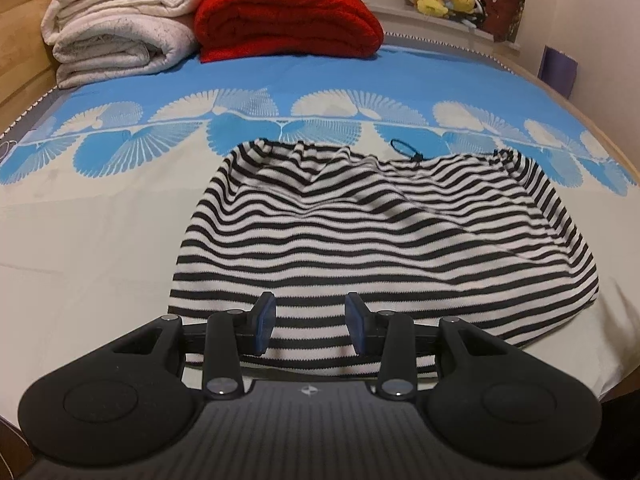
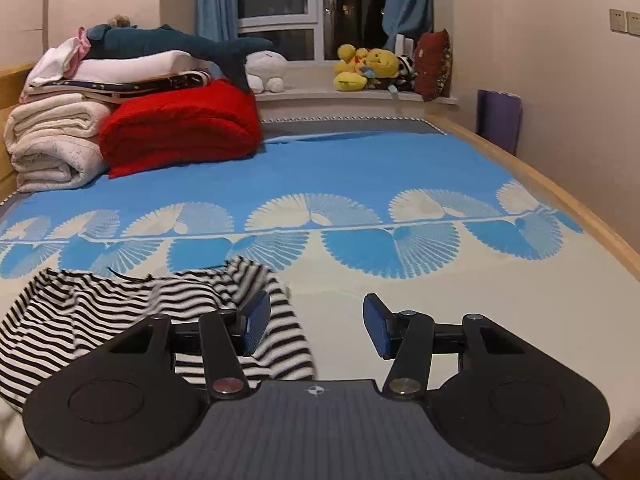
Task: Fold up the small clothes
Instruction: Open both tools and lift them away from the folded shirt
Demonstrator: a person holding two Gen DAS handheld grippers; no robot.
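A small black-and-white striped garment (image 1: 372,236) lies spread on the bed sheet (image 1: 100,240), its gathered waistband with a dark drawstring (image 1: 406,149) at the far side. My left gripper (image 1: 311,320) hovers open over the garment's near hem, blue pads apart, with striped cloth showing between them but not pinched. In the right wrist view the same garment (image 2: 100,312) lies at lower left. My right gripper (image 2: 316,326) is open at the garment's right edge; its left finger is over the cloth and its right finger over bare sheet.
Folded white blankets (image 1: 116,28) and a red blanket (image 1: 288,20) are stacked at the bed's far left. Plush toys (image 2: 364,66) sit on the windowsill. A wooden bed rail (image 2: 560,196) runs along the right, with a purple object (image 2: 500,118) against the wall.
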